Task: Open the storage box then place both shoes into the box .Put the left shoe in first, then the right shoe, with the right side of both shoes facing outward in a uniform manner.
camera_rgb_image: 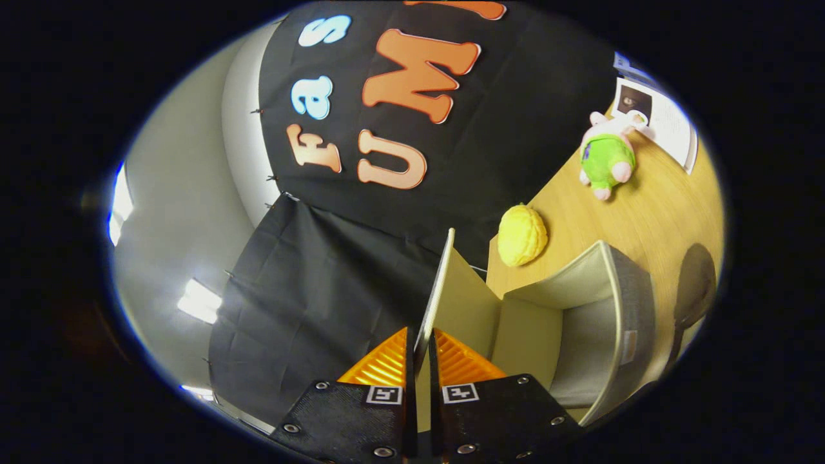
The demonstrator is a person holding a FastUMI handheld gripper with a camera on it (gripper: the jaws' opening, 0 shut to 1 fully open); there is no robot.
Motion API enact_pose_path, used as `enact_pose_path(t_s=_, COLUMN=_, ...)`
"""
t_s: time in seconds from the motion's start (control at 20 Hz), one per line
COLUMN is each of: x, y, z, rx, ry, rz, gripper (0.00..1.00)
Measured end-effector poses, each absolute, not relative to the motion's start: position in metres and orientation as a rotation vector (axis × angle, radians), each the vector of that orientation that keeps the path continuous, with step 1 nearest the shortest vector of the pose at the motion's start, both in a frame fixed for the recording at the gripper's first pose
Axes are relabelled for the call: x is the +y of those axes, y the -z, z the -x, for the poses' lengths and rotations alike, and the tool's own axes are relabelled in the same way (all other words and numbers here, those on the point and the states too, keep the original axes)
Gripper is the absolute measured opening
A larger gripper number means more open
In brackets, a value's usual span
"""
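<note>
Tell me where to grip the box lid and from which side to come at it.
Grip the lid by its thin free edge, coming edge-on so one finger lies on each face. It is a flat panel standing up off the open box, so only its thickness fits between the fingers. The tongs are already shut on that edge in this way.

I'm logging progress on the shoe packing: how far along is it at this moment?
Opening is underway: the gripper is shut on the lid of the storage box, holding it swung up. The part of the box interior in view holds no shoe. Both shoes are left to place, left one first.
</note>
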State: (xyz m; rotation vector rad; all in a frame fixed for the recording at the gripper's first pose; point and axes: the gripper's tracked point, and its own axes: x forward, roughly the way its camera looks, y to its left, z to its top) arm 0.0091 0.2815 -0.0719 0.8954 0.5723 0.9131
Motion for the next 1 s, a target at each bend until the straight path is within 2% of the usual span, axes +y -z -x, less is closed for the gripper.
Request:
enact_pose_path(t_s=0.2, x=0.328, y=0.061, z=0.007, rx=0.542, ry=-0.942, rz=-0.797, gripper=0.09)
enact_pose_path(t_s=0.4, x=0.367, y=0.073, z=0.024, rx=0.542, ry=-0.967, rz=-0.629, gripper=0.18)
enact_pose_path(t_s=0.5, x=0.382, y=0.078, z=0.035, rx=0.564, ry=-0.975, rz=-0.586, gripper=0.39)
enact_pose_path(t_s=0.55, x=0.383, y=0.081, z=0.036, rx=0.566, ry=-0.968, rz=-0.572, gripper=0.60)
enact_pose_path(t_s=0.6, x=0.382, y=0.085, z=0.034, rx=0.561, ry=-0.950, rz=-0.548, gripper=0.72)
enact_pose_path(t_s=0.65, x=0.379, y=0.090, z=0.031, rx=0.557, ry=-0.922, rz=-0.514, gripper=0.90)
enact_pose_path(t_s=0.75, x=0.366, y=0.100, z=0.025, rx=0.551, ry=-0.864, rz=-0.466, gripper=0.98)
enact_pose_path(t_s=1.0, x=0.316, y=0.098, z=-0.003, rx=0.465, ry=-0.697, rz=-0.419, gripper=0.98)
